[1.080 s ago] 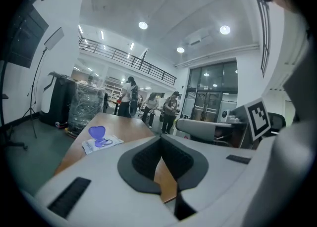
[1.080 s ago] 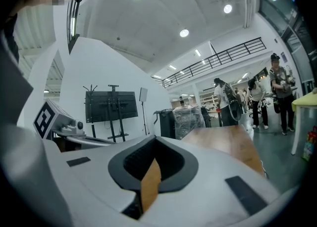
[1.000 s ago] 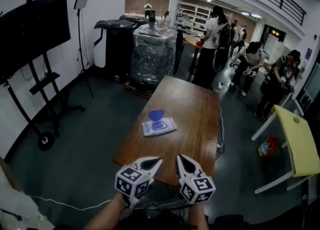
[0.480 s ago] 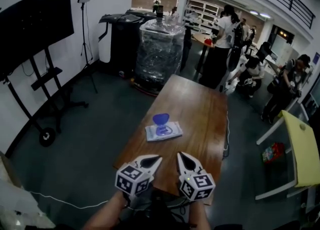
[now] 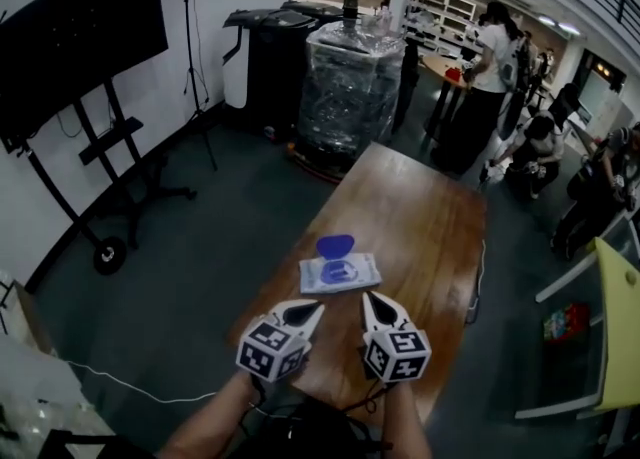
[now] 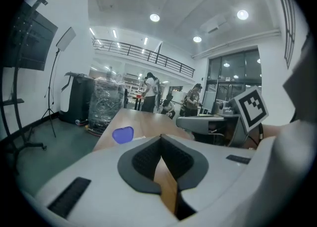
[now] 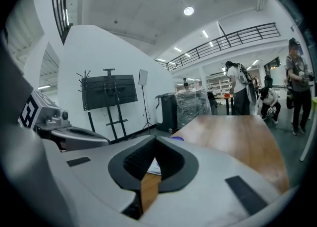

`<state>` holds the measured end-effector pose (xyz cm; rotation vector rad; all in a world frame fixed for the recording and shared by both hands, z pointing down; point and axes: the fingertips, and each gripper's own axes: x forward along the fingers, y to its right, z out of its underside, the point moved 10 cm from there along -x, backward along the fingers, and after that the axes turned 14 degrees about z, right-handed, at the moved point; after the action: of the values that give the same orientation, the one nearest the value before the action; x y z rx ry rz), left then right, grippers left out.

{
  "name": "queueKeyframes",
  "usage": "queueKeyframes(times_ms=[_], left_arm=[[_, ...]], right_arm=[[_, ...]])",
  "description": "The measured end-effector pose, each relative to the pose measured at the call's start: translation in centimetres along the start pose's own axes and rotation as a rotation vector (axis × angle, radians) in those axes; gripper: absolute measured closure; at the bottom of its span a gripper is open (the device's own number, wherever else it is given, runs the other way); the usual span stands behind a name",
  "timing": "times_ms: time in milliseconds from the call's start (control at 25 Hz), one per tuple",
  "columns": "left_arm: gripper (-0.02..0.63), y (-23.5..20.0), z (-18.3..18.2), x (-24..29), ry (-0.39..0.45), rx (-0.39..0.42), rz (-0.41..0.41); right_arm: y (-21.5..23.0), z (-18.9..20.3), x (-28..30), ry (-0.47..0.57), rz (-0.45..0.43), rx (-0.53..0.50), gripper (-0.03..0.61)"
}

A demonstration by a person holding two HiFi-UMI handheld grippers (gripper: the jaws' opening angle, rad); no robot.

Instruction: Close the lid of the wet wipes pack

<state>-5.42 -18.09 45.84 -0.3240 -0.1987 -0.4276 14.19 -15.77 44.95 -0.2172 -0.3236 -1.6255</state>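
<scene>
The wet wipes pack [image 5: 341, 274] lies flat near the front of the wooden table [image 5: 430, 217]. Its blue lid [image 5: 335, 245] stands open at the pack's far edge, and shows as a blue flap [image 6: 123, 134] in the left gripper view. My left gripper [image 5: 316, 308] and right gripper [image 5: 368, 298] hover side by side just short of the pack, both shut and empty. In the right gripper view a white strip of the pack [image 7: 154, 167] shows below the closed tips [image 7: 156, 139].
A plastic-wrapped pallet [image 5: 355, 87] and black bins [image 5: 270, 57] stand beyond the table's far end. A screen on a wheeled stand [image 5: 85, 37] is at the left. Several people [image 5: 490, 87] are at the back right, by a yellow table [image 5: 622, 317].
Both grippers have moved forward over the table's near edge toward the pack, which now lies closer to their tips. Both stay shut.
</scene>
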Motion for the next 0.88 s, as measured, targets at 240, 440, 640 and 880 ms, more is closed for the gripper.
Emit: queueKeyframes(times_ms=[240, 440, 640, 880], left_arm=[[0.607, -3.1, 0.3, 2.8, -0.062, -0.011, -0.048], [0.607, -6.6, 0.2, 4.8, -0.104, -0.009, -0.081], [0.607, -9.8, 0.5, 7.4, -0.145, -0.013, -0.129], [0.606, -13.8, -0.5, 9.6, -0.164, -0.006, -0.183]], right_arm=[[2.5, 0.6, 4.9, -0.043, 0.015, -0.015, 0.568], [3.6, 1.6, 8.9, -0.109, 0.019, -0.028, 0.568], [4.8, 3.3, 12.0, -0.178, 0.027, -0.064, 0.568], [5.5, 4.6, 14.8, -0.23, 0.027, -0.095, 0.568]])
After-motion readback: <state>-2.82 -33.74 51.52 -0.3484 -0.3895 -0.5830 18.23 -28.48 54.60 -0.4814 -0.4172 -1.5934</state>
